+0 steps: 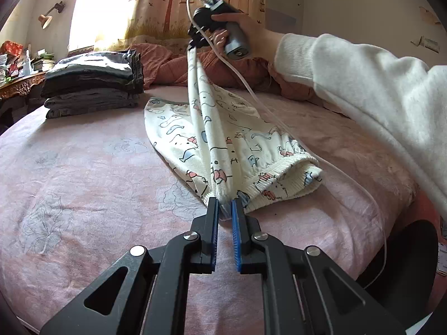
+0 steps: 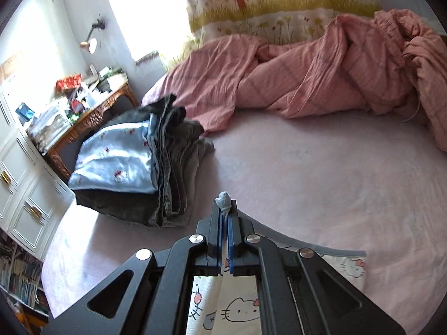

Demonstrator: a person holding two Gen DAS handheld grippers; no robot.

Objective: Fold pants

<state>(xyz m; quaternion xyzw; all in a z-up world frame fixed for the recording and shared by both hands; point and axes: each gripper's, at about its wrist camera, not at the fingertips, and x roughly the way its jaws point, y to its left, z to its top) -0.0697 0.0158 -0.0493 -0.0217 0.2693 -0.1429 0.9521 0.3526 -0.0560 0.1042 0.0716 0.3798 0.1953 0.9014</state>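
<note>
Cream pants [image 1: 223,136] with a cartoon cat print lie on the pink bed sheet [image 1: 83,167]. My left gripper [image 1: 225,203] is shut on the ribbed waistband edge near me. In the left wrist view my right gripper [image 1: 192,46], held by a hand in a white sleeve, lifts the leg ends high above the bed, so the legs hang as a taut strip. In the right wrist view that right gripper [image 2: 225,209] is shut on a bunched bit of the pants fabric [image 2: 224,199], and more printed cloth [image 2: 237,307] hangs below it.
A stack of folded dark clothes [image 1: 92,86] sits at the bed's left side, topped by a pale blue piece [image 2: 117,159]. A crumpled pink duvet [image 2: 321,69] lies along the far edge by the curtain. A cluttered wooden desk [image 2: 83,114] stands left. A white cable [image 1: 279,117] trails from the right gripper.
</note>
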